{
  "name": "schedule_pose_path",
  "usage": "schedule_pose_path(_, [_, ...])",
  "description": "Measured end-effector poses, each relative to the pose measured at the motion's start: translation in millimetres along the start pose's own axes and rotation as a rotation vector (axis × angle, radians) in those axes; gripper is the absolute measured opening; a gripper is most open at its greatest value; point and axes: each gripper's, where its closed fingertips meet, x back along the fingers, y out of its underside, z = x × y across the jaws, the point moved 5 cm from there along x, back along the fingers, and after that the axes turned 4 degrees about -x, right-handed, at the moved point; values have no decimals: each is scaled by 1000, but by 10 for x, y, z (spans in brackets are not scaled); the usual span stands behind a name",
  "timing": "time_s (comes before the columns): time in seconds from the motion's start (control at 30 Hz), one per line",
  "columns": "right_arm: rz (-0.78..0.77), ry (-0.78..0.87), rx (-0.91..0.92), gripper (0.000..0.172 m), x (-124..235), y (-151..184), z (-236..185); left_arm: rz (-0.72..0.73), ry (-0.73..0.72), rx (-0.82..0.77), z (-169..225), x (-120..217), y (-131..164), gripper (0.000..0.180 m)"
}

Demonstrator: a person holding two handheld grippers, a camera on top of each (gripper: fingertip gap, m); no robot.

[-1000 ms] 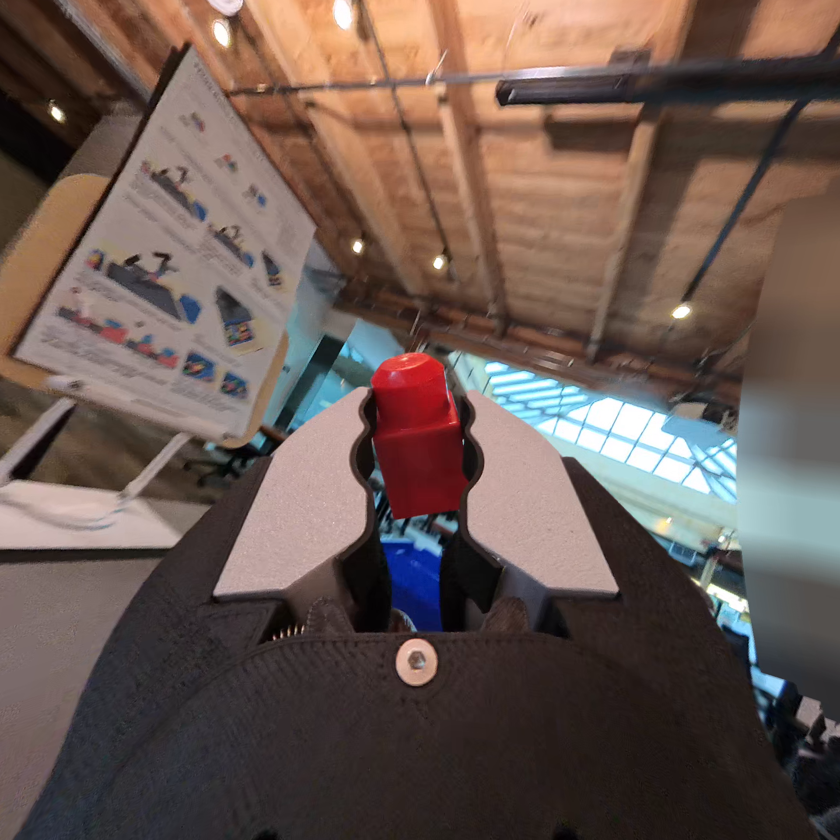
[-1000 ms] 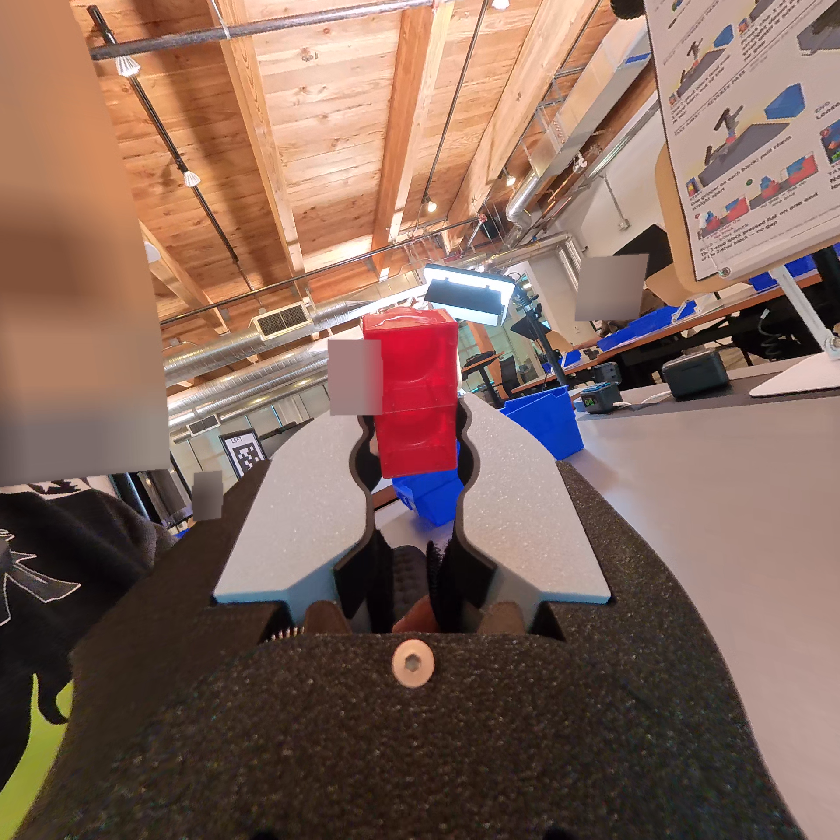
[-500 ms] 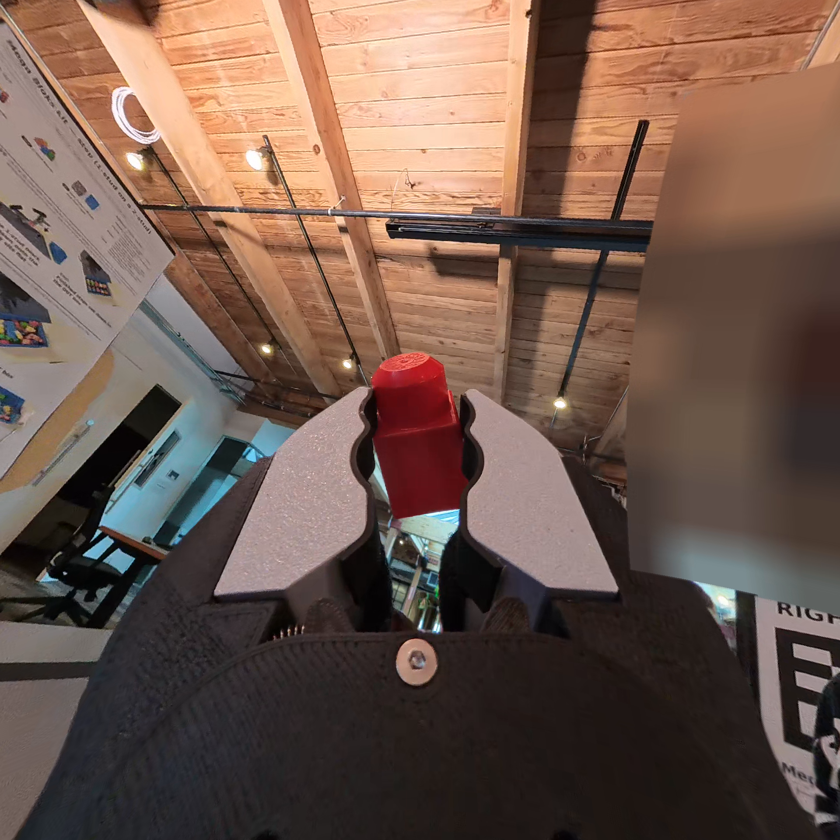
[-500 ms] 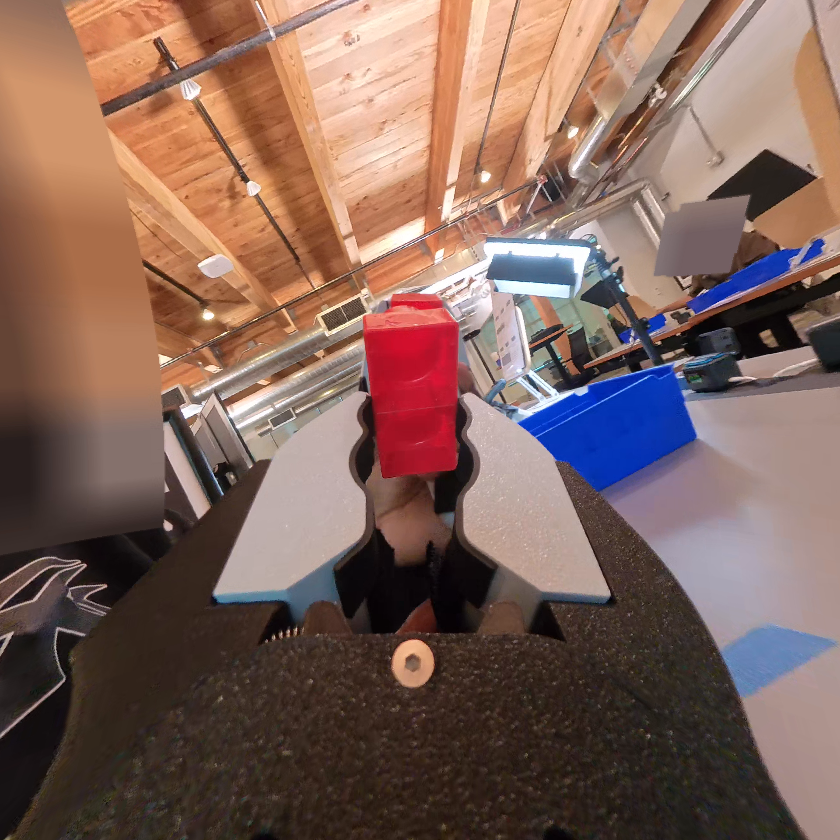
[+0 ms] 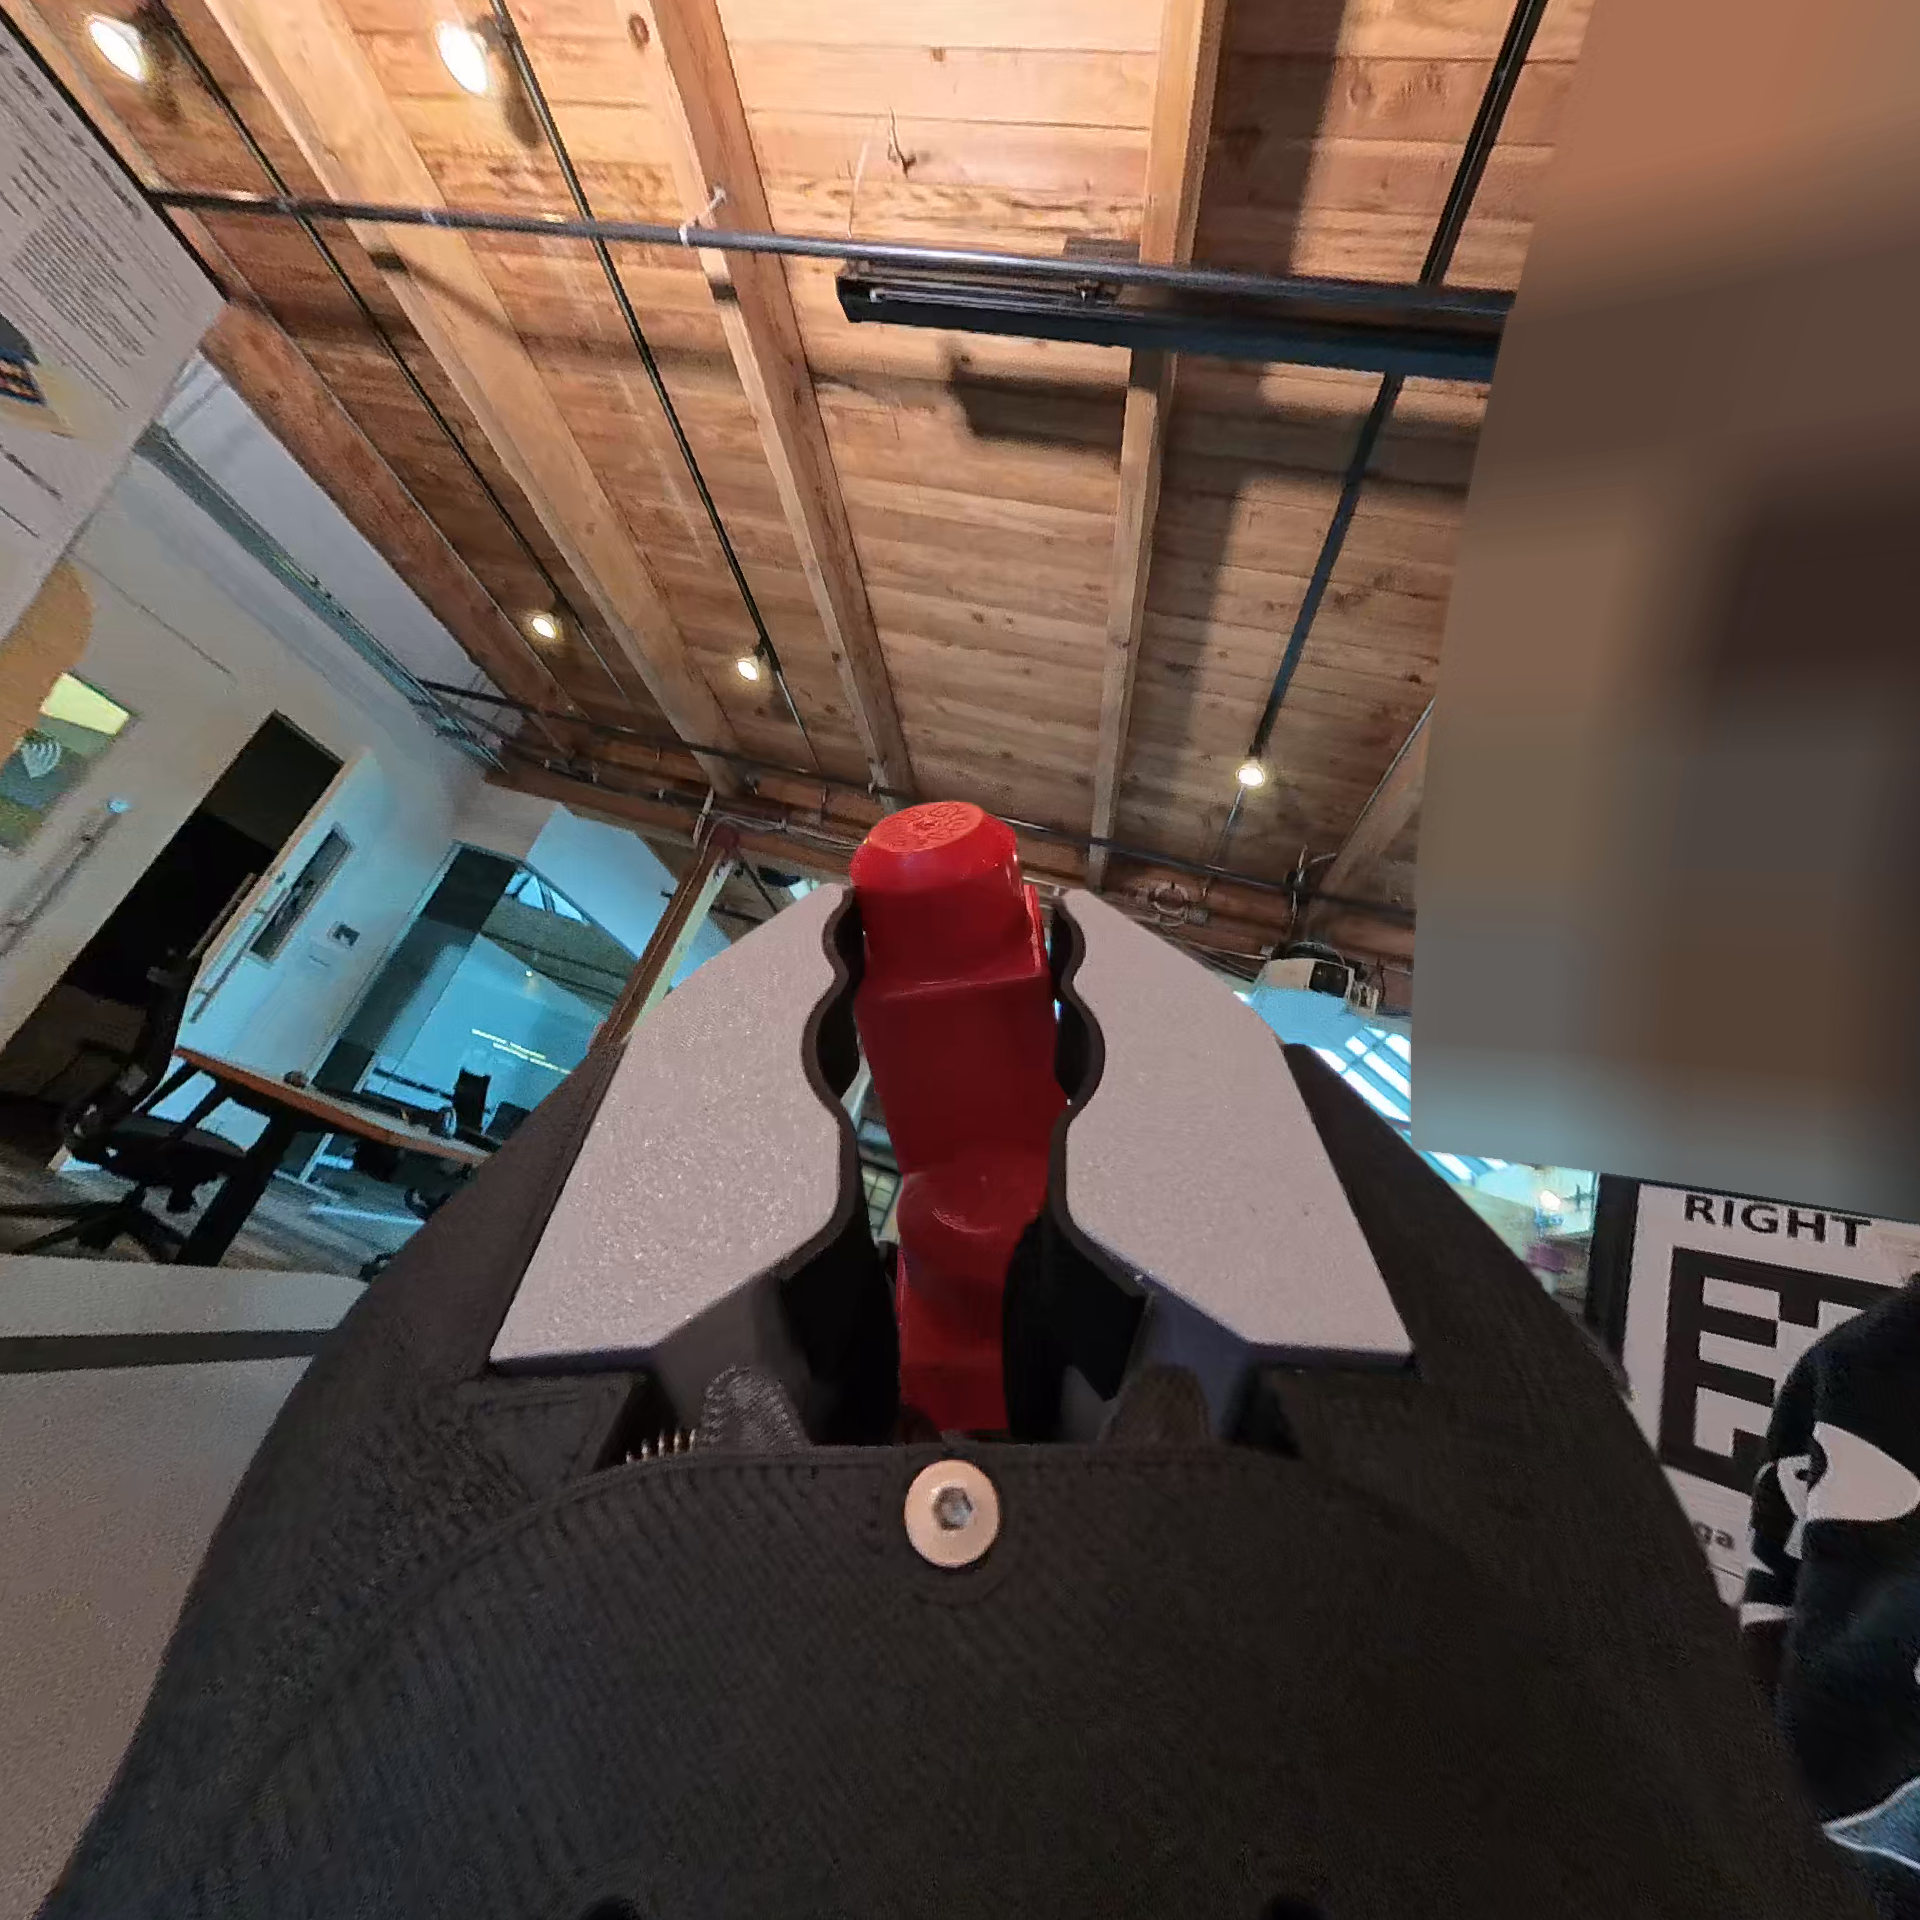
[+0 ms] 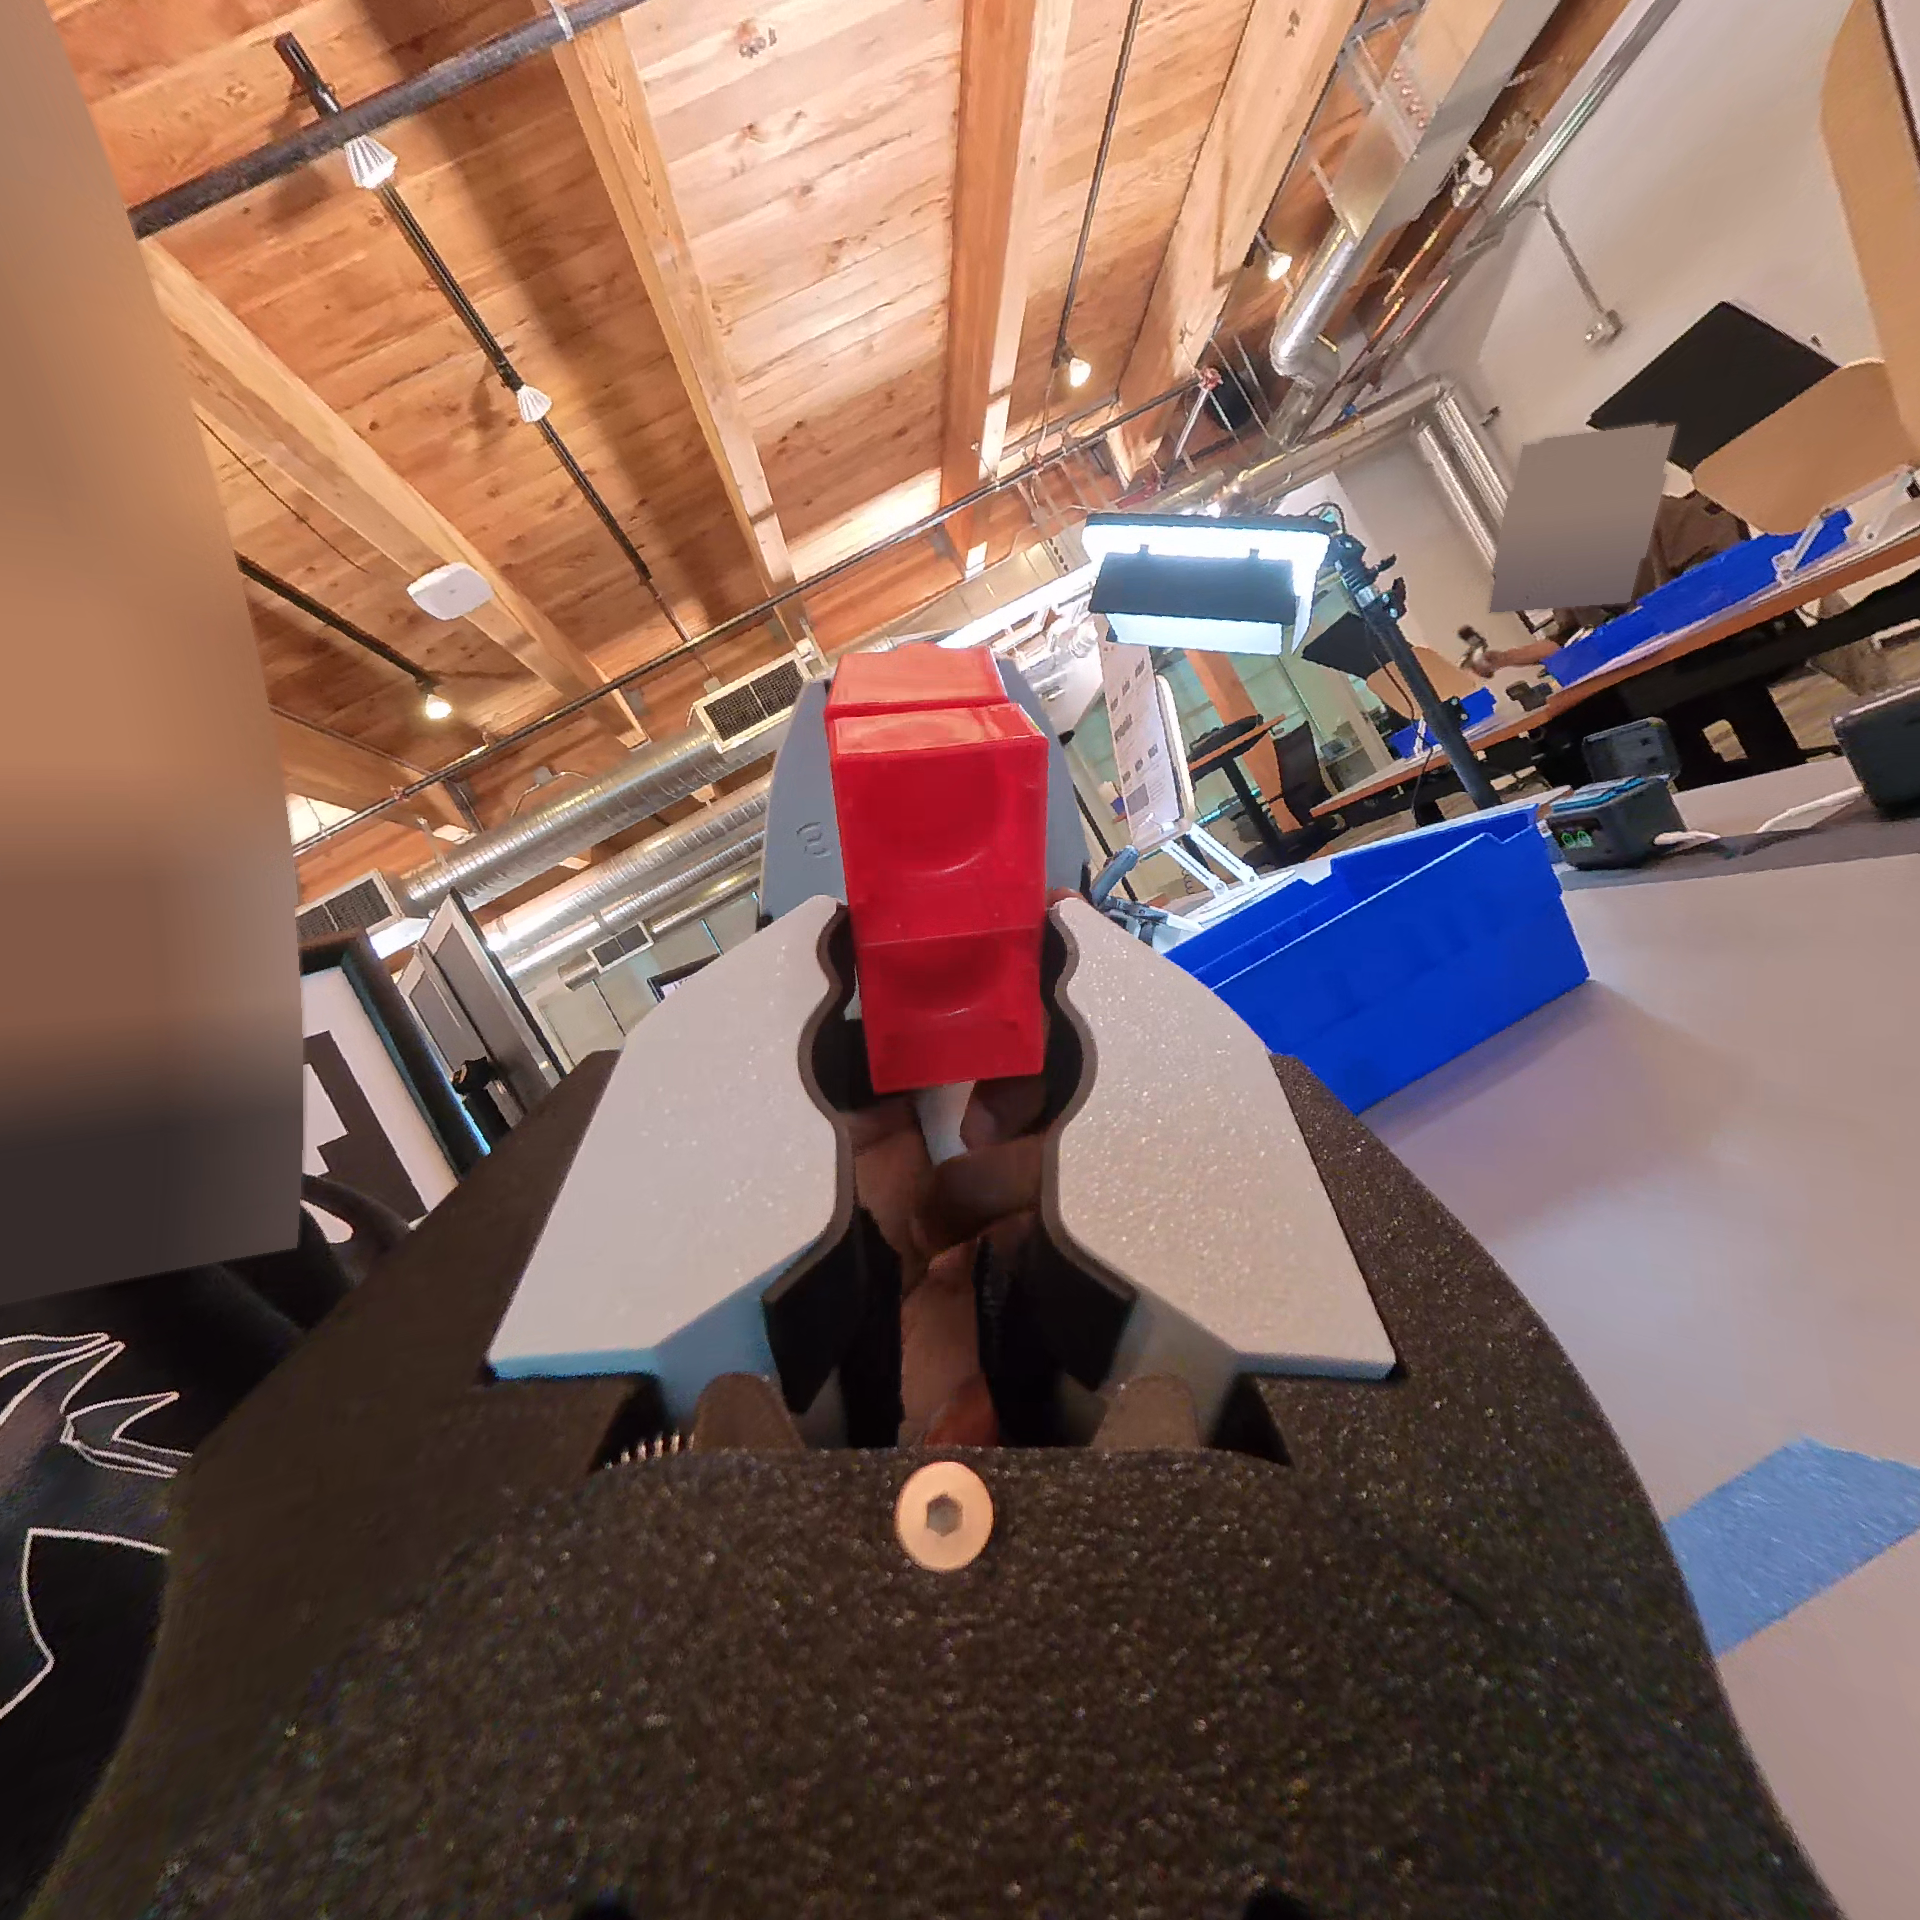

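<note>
both grabbers are up in the air: left gripper (image 5: 951,935) squeezes a red block (image 5: 951,997) mid-frame, right gripper (image 6: 945,935) squeezes another red block (image 6: 940,894).

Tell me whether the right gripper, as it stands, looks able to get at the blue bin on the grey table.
Probably not as it stands. The right gripper is shut on a red toy block and tilted up toward the ceiling, so its fingers are occupied. The path to the blue bin on the grey table otherwise looks free.

wooden ceiling (image 5: 935,468) | blue bin (image 6: 1434,935) | grey table (image 6: 1662,1195) | light panel (image 6: 1205,582)
</note>
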Motion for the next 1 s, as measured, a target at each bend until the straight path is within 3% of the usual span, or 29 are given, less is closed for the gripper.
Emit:
schedule_pose_path(0.2, [-20, 56, 72, 34, 65, -29, 29, -157, -2, -105, 9, -20, 30, 33])
schedule_pose_path(0.33, [-53, 65, 115, 34, 100, -46, 30, -255, 11, -75, 13, -62, 45, 33])
schedule_pose_path(0.5, [-71, 70, 160, 34, 117, -31, 44, -247, -6, 79, -19, -52, 109, 33])
schedule_pose_path(0.63, [-65, 55, 155, 34, 123, -23, 42, -235, 8, 115, -14, -39, 134, 33])
schedule_pose_path(1.0, [-100, 74, 129, 34, 133, 30, 90, -298, 38, 45, -53, 13, 169, 33])
